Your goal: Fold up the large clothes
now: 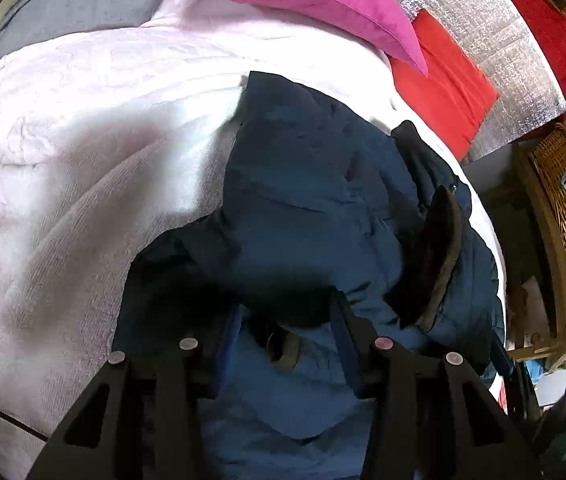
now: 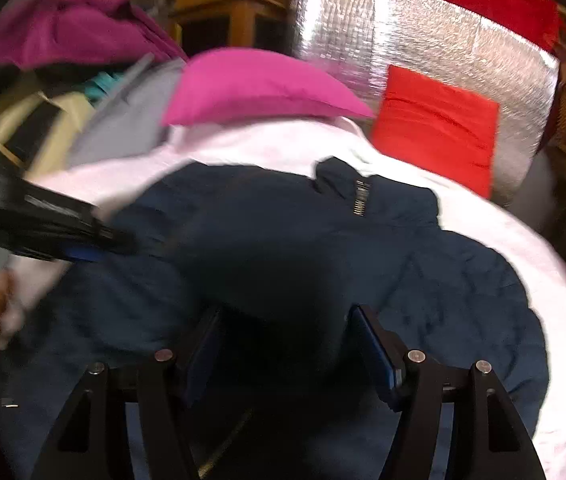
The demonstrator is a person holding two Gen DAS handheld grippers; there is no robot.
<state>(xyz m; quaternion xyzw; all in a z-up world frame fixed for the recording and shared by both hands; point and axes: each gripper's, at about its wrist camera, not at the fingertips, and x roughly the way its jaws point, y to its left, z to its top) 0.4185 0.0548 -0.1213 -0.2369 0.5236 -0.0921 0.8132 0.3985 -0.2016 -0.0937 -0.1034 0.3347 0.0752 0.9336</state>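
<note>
Two grippers hover over a navy jacket (image 2: 283, 216) on a white bedspread (image 1: 83, 100). The left gripper (image 1: 283, 316) and right gripper (image 2: 283, 320) both have jaws apart; whether either pinches dark fabric is unclear.

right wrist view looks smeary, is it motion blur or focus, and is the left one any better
Right wrist view: streaky smear on the navy jacket and left gripper reads as motion blur; silver foil panel glares. Left wrist view: sharper, jacket quilting legible, white blanket partly blown out, with a soft shadow; both bend edges, fisheye.
</note>
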